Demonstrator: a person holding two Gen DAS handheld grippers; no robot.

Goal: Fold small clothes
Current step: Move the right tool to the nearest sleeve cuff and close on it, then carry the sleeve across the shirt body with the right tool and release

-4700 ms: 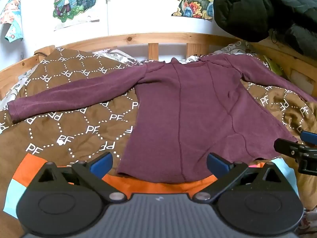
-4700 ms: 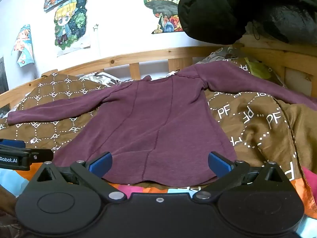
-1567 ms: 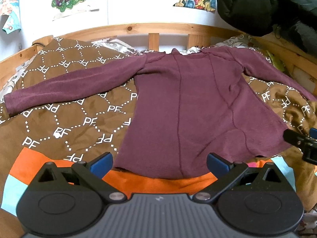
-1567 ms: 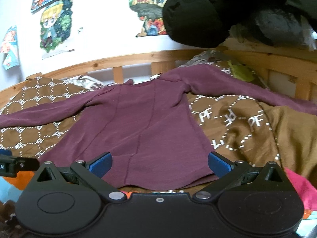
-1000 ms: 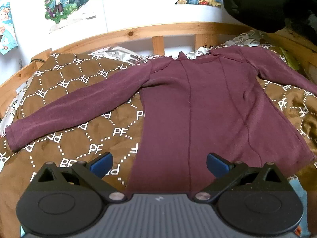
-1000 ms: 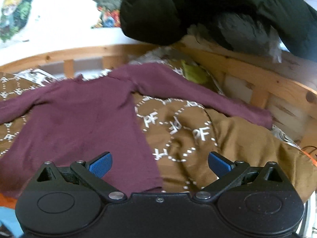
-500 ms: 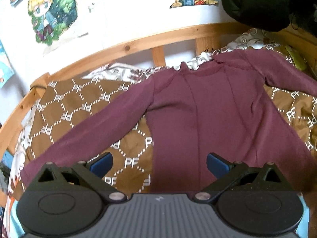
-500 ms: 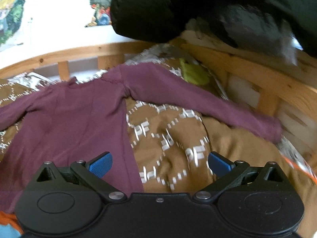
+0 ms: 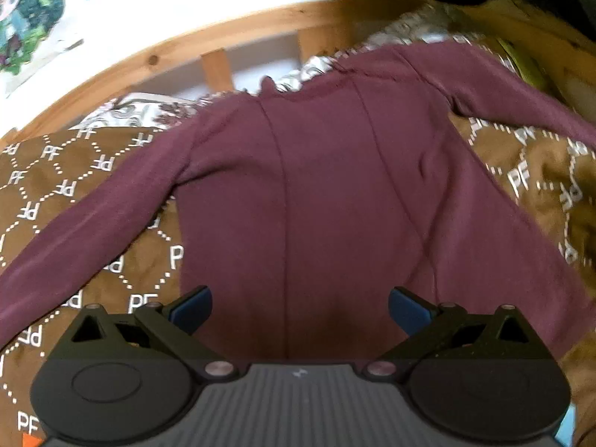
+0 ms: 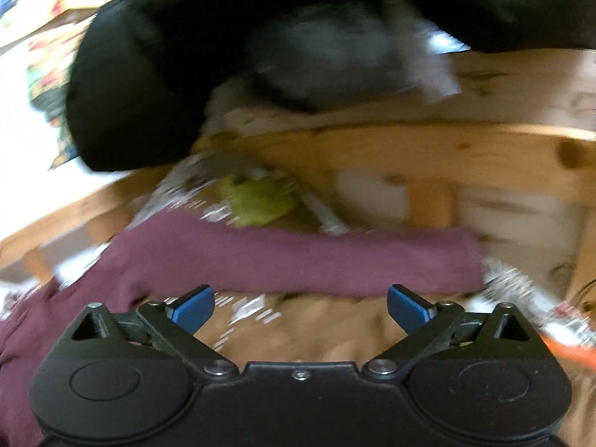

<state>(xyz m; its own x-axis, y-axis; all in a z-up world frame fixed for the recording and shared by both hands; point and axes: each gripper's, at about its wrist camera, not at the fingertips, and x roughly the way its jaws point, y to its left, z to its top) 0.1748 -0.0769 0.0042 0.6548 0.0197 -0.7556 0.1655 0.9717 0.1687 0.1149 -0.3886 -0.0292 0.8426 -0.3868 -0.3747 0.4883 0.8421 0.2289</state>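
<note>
The right claw (image 10: 300,307) stands spread wide with nothing between its blue pads (image 10: 193,307); its jaws have just been closing a little, though only the brown quilt (image 10: 316,331) shows in the gap. Just beyond it lies the right sleeve (image 10: 335,257) of the maroon shirt (image 9: 335,205), stretched sideways across the quilt with its cuff end near the wooden bed rail (image 10: 428,149); a black coat (image 10: 167,74) hangs over the rail above. The left claw (image 9: 300,307) is likewise spread and empty, hovering over the lower body of the shirt, which lies flat and face down on the quilt with the left sleeve (image 9: 93,223) running out toward the lower left. The step in hand looks to be reaching for the sleeves so they can be folded in over the body. To do it well, the right claw should come down near the cuff, take the whole width of the sleeve and both layers in one pinch, avoid catching the quilt beneath, then lift only enough to clear the bedding and lay the sleeve straight across the back. The picture from the right claw is blurred, so the exact cuff edge is hard to judge; slowing before pinching would help.
</note>
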